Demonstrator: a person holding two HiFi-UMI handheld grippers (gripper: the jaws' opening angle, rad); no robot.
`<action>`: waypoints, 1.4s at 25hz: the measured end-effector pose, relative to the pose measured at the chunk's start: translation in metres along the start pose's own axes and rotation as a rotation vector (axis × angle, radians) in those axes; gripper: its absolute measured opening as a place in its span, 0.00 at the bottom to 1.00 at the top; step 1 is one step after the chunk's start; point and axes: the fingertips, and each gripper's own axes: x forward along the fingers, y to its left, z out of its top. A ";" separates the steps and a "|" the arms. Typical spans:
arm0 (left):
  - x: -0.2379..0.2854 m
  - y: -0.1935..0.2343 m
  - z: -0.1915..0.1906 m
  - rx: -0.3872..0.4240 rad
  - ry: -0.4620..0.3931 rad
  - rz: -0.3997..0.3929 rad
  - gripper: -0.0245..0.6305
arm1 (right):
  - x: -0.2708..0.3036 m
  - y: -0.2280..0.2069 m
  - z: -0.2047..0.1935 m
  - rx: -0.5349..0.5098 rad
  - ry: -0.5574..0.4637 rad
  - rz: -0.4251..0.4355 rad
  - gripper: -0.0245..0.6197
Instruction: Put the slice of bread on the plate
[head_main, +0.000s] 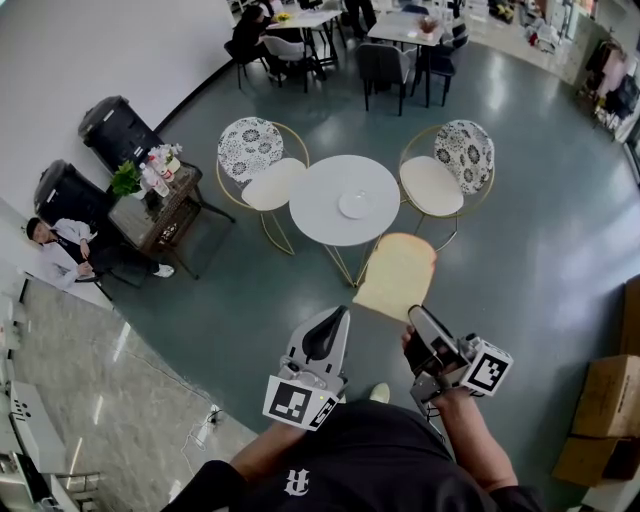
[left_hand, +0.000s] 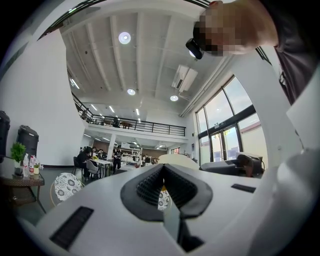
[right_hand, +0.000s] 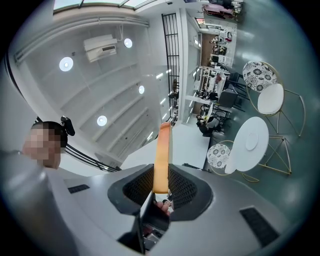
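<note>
A slice of bread (head_main: 395, 275) with a pale face and tan crust hangs in the air, and my right gripper (head_main: 415, 316) is shut on its near edge. In the right gripper view the bread (right_hand: 161, 150) stands edge-on between the pads. Beyond it, a small white plate (head_main: 355, 205) lies on a round white table (head_main: 325, 215); both show at the right of the right gripper view, plate (right_hand: 250, 141) on table (right_hand: 260, 131). My left gripper (head_main: 326, 322) is held beside the right one, its jaws together with nothing in them. The left gripper view shows the bread (left_hand: 175, 160) past the left gripper (left_hand: 162, 182).
Two chairs with patterned backs (head_main: 262, 165) (head_main: 448, 170) flank the table on gold wire legs. A dark side table with bottles and a plant (head_main: 155, 200) stands to the left, with a person seated beside it. Cardboard boxes (head_main: 605, 405) sit at the right, and more tables and people are far back.
</note>
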 end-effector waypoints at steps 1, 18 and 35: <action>0.000 -0.001 0.000 0.001 0.000 0.003 0.05 | -0.001 -0.001 0.001 0.002 -0.001 -0.001 0.18; 0.022 -0.004 -0.010 0.003 0.011 0.033 0.05 | -0.002 -0.024 0.026 0.045 -0.008 0.002 0.18; 0.114 0.112 -0.022 -0.020 0.010 -0.051 0.05 | 0.109 -0.097 0.061 0.032 -0.062 -0.073 0.18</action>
